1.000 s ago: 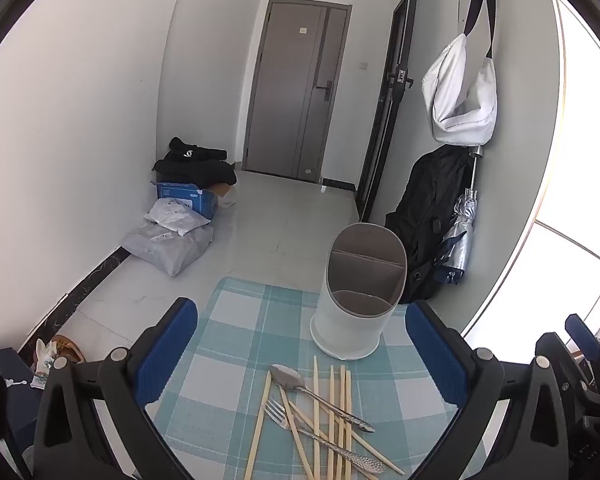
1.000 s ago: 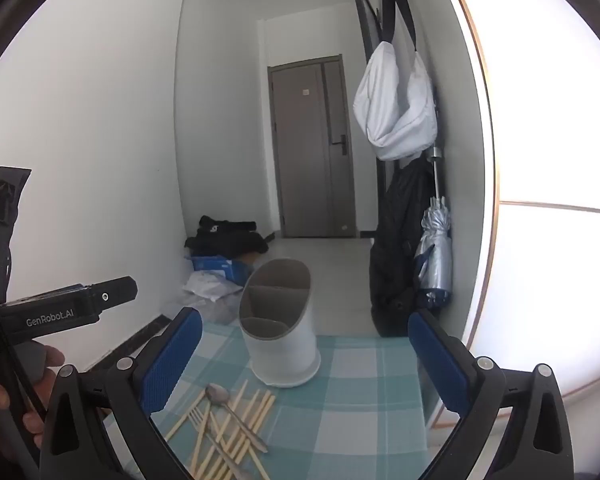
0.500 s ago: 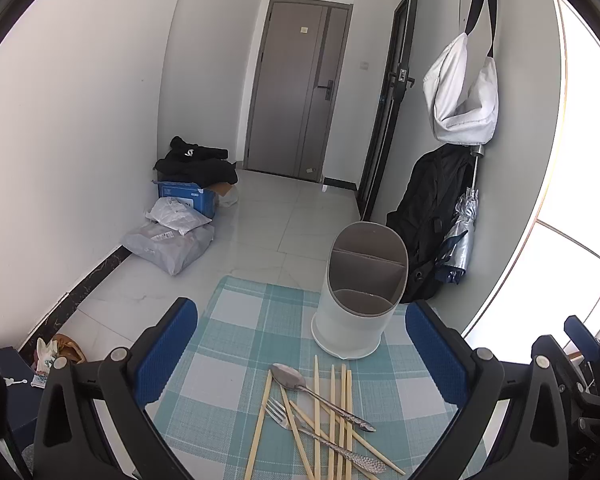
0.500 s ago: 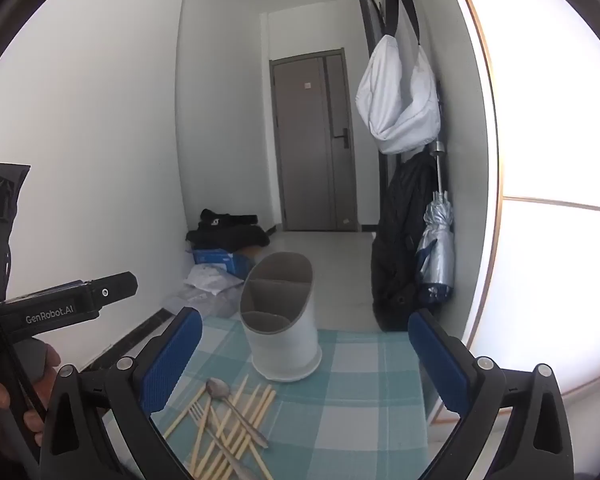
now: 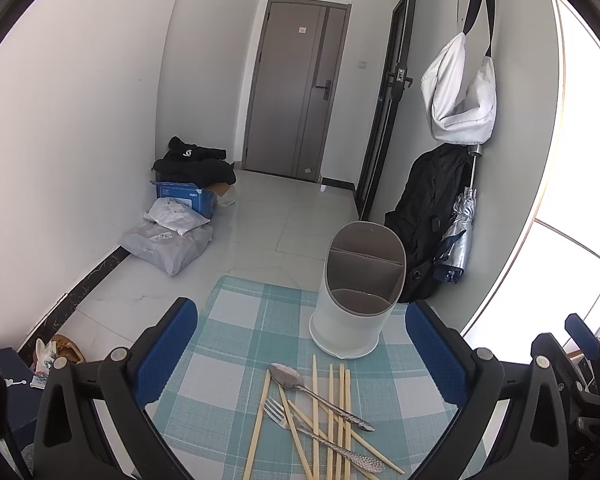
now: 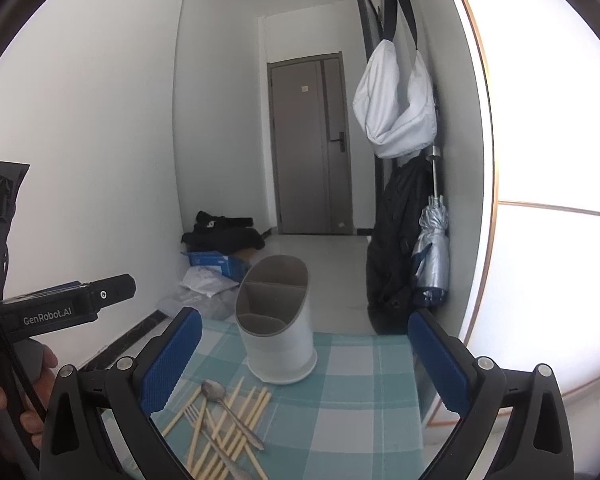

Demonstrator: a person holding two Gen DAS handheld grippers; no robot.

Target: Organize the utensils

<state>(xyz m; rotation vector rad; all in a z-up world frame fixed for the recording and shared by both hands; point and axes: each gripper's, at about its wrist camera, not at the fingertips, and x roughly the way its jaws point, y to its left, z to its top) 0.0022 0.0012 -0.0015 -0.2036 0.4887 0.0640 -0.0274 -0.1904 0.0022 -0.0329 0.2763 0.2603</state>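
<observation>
Left wrist: holder (image 5: 358,292) compartments seemingly empty.

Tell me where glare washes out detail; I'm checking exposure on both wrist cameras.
Left wrist view: the window at the right edge is blown white, the utensils are evenly lit. Right wrist view: the window floods the right third, the holder stays readable.
</observation>
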